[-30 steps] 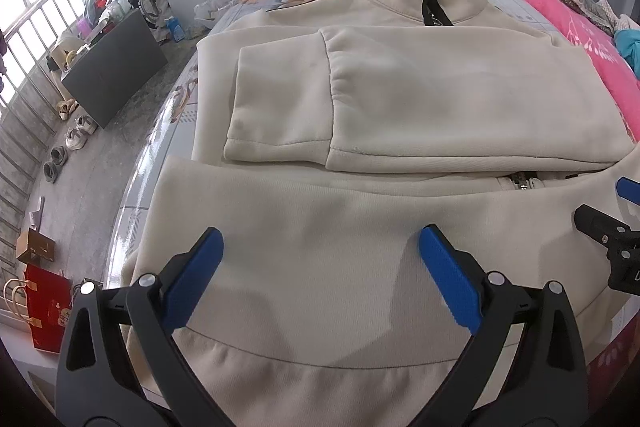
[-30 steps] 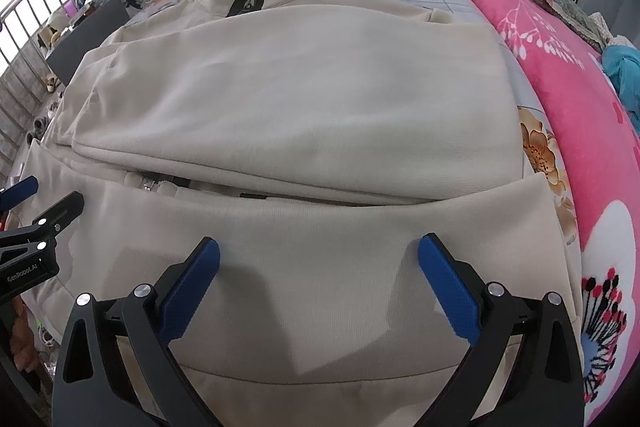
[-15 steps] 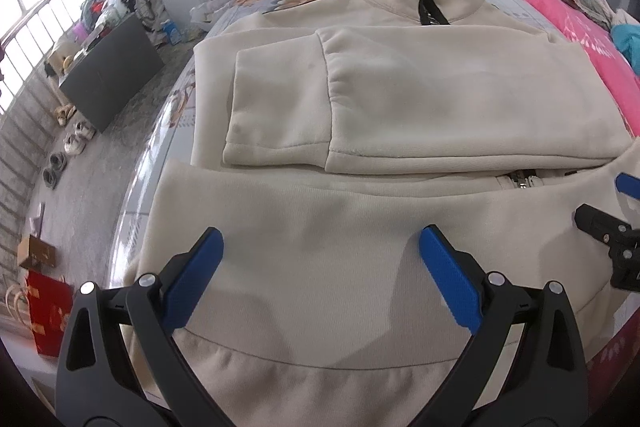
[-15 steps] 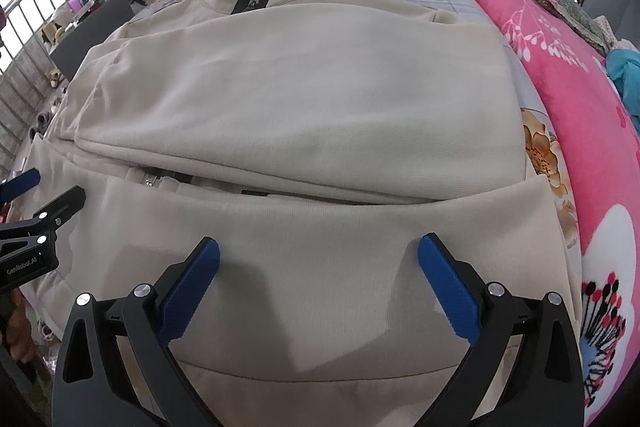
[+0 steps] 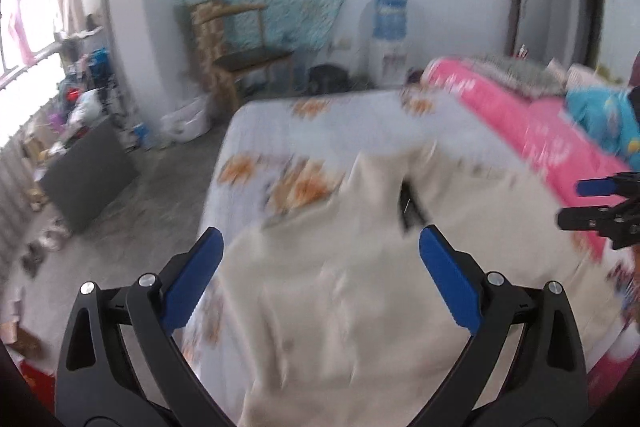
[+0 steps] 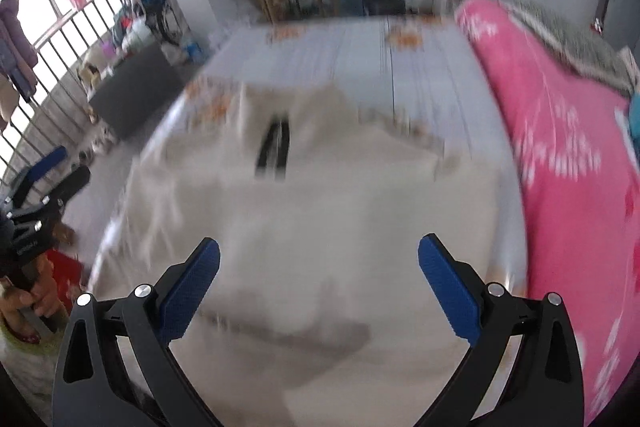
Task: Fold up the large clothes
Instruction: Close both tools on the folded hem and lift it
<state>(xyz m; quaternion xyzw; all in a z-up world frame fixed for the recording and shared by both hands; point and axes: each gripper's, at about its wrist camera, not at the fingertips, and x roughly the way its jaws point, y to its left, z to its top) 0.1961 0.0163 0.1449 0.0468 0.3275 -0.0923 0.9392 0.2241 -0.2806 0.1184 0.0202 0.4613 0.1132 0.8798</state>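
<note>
A cream zip-up sweatshirt (image 5: 352, 291) lies on the bed, its collar and dark zip (image 5: 408, 203) pointing away from me. Both views are blurred by motion. My left gripper (image 5: 320, 247) hangs open above the garment's left part, nothing between its blue pads. My right gripper (image 6: 318, 251) is open above the sweatshirt (image 6: 320, 211) on its right part, also holding nothing. The right gripper (image 5: 600, 203) shows at the right edge of the left wrist view, and the left gripper (image 6: 44, 183) at the left edge of the right wrist view, with a hand on its handle.
The bed has a pale floral sheet (image 5: 320, 131). A pink quilt (image 6: 560, 131) runs along its right side. Beyond the bed stand a wooden chair (image 5: 240, 55) and a water dispenser (image 5: 386, 35). A dark board (image 5: 88, 183) and clutter lie on the floor at the left.
Both grippers have lifted and tilted up, away from the sweatshirt's hem; the views now take in the far wall. The garment appears lower and further off. Both stay open.
</note>
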